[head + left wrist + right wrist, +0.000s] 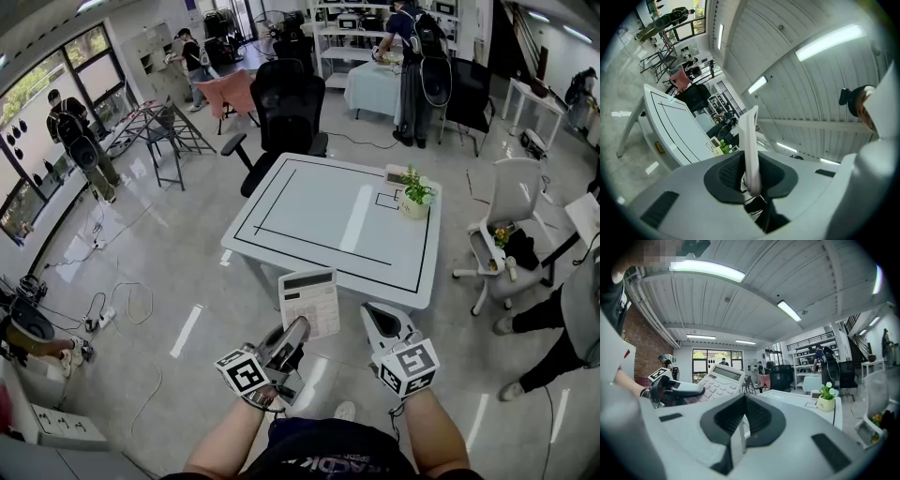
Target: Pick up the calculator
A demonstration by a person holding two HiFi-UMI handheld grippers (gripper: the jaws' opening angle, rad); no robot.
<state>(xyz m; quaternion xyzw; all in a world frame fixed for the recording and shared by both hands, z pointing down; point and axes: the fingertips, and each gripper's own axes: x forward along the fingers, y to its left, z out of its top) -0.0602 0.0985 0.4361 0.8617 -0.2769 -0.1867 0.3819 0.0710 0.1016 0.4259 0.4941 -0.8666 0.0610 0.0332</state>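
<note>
head view: calculator [309,302] face | left gripper view: edge clamped

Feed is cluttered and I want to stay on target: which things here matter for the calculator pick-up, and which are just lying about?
In the job:
- calculator, clamped in the left gripper
- right gripper, shut and empty

Just lying about:
- white table
- potted plant near the table's right edge
- black office chair beyond the table

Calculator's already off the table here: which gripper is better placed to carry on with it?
Left. The left gripper is clamped on the calculator at its near edge; the right gripper is shut and empty beside it.
</note>
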